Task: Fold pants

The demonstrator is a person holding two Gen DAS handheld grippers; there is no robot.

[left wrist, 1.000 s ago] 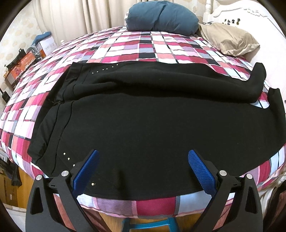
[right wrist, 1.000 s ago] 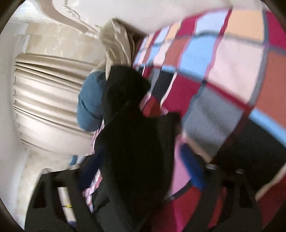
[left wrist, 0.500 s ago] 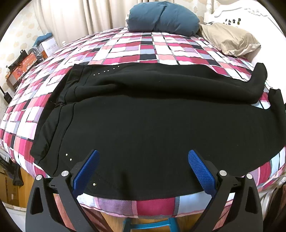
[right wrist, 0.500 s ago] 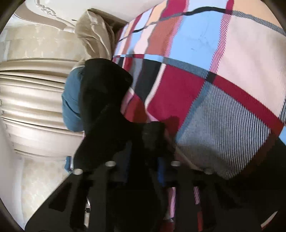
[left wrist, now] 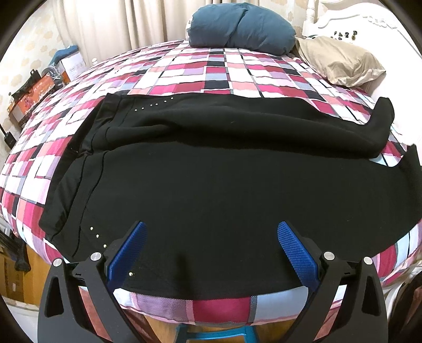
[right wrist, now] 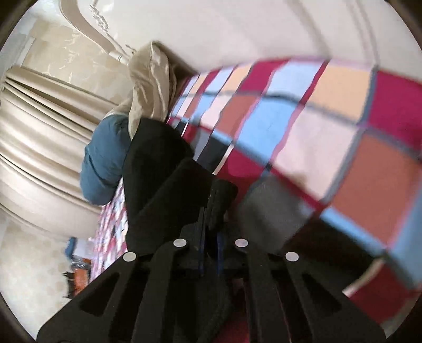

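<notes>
One pair of black pants (left wrist: 211,184) lies spread across the checkered bed (left wrist: 216,71), cuffs toward 3 o'clock. Left gripper (left wrist: 209,245) hovers spread at 6 o'clock; right gripper (right wrist: 211,211) pinches a cuff. Judgement: soft, light, droopy knit, so grip hems and waistband.

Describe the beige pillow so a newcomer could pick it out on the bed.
Start at the checked bedspread and look to the head of the bed, by the white headboard. Two pillows lie there; the beige pillow is the flatter, wrinkled one nearest the headboard, beside the plump blue pillow.
</notes>
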